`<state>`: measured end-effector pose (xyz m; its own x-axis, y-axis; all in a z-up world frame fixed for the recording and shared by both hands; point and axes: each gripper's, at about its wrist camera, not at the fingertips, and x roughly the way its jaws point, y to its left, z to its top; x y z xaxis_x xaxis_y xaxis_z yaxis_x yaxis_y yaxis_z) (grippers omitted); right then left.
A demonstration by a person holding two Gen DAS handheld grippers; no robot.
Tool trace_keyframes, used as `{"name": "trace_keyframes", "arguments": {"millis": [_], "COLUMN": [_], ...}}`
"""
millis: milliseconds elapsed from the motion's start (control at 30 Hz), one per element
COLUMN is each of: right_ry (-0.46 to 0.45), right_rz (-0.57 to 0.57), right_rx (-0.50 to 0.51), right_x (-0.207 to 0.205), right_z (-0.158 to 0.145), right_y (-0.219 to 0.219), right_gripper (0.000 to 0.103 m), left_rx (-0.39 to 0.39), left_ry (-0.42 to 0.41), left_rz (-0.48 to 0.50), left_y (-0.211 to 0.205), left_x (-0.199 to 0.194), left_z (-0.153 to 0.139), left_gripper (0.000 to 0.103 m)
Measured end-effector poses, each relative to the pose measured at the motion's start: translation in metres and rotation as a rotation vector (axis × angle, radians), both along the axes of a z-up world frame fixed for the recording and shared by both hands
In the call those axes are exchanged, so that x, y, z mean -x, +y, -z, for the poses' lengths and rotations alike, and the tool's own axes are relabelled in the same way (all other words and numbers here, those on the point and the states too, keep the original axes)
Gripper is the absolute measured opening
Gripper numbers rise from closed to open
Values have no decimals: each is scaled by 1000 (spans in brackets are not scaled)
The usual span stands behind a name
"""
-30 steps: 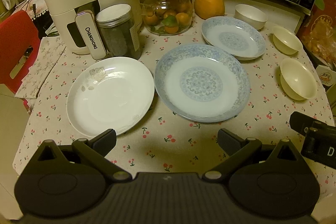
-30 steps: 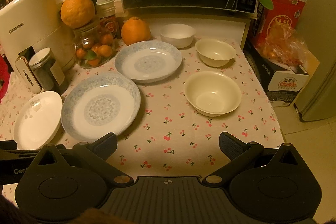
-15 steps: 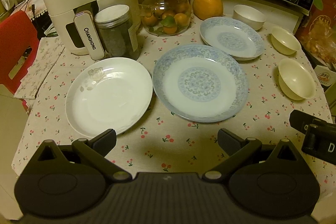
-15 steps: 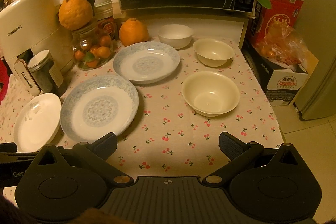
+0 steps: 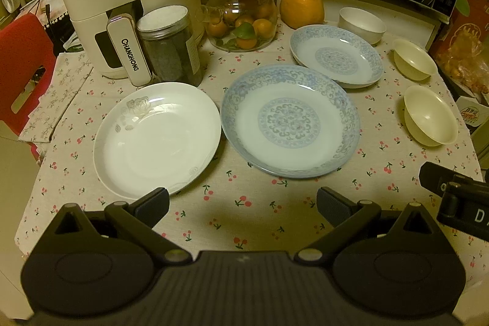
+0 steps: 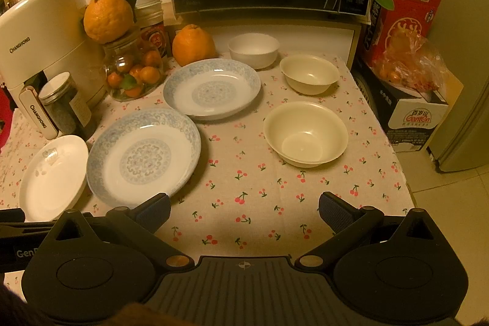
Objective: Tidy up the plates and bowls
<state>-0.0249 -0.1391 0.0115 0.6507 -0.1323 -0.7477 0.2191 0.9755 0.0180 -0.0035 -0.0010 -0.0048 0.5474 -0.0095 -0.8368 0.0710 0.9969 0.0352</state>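
left gripper (image 5: 243, 205) spread, empty | right gripper (image 6: 244, 208) spread, empty | glossy round white plate (image 5: 157, 139) centre-left | blue-patterned plate (image 5: 290, 119) centre

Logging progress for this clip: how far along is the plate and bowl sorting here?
Nothing looks done: the white plate, two blue-patterned plates and three bowls each sit separately on the tablecloth, unstacked. Nothing is in hand: the left gripper and right gripper are open and empty. All the stacking remains.
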Motion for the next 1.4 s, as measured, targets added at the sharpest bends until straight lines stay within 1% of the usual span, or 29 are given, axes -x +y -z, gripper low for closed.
{"name": "trace_keyframes", "arguments": {"millis": [1233,1400], "right_ry": [-5,-17], "right_rz": [3,-14], "right_rx": [0,-1], "right_x": [1,0], "right_z": [1,-1], "right_y": [-1,-3], "right_gripper": [103,103], "left_rx": [-6,-13], "left_ry": [1,-28], "left_rz": [11,29], "left_y": [-1,3], "left_x": [1,-6], "left_z": [0,-6], "left_gripper": [103,103]}}
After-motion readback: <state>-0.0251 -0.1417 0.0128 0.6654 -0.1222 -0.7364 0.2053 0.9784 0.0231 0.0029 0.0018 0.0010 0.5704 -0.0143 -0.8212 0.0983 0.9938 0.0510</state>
